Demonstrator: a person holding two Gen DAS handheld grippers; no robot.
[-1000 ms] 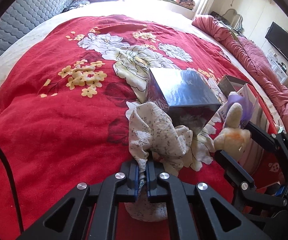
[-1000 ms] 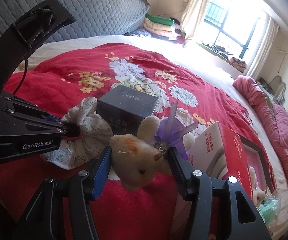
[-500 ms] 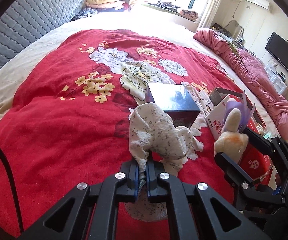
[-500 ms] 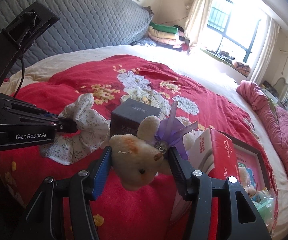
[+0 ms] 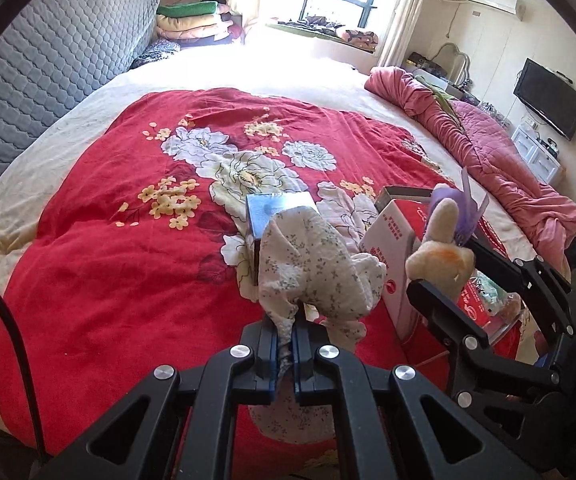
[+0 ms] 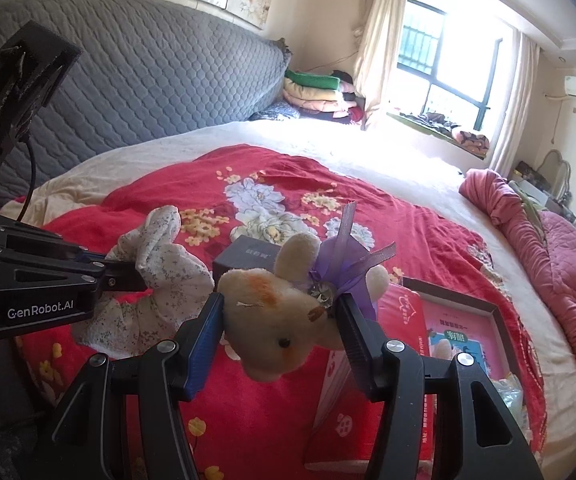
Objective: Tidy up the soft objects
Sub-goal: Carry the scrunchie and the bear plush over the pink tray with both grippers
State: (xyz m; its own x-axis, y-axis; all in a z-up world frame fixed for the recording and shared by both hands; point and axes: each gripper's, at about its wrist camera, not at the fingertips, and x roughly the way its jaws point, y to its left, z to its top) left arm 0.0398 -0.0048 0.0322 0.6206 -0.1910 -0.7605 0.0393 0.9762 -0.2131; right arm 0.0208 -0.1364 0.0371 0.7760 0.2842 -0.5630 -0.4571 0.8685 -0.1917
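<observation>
The left claw [image 5: 285,342] is clamped on a crumpled white cloth with small grey flowers [image 5: 316,268], pinching a bunched fold so the rest hangs clear above the red quilt with white and yellow flowers [image 5: 120,264] on the bed; the right claw [image 6: 280,320] is closed on a cream plush rabbit with a purple ribbon bow [image 6: 284,312], its blue pads pressing both sides of the head; the 2 claws sit side by side, cloth left of rabbit; beneath them a dark shiny box [image 6: 246,260] rests on the quilt, and beside it a red and white carton [image 6: 384,340] stands against an open framed gift box with a pink inside [image 6: 464,328]
</observation>
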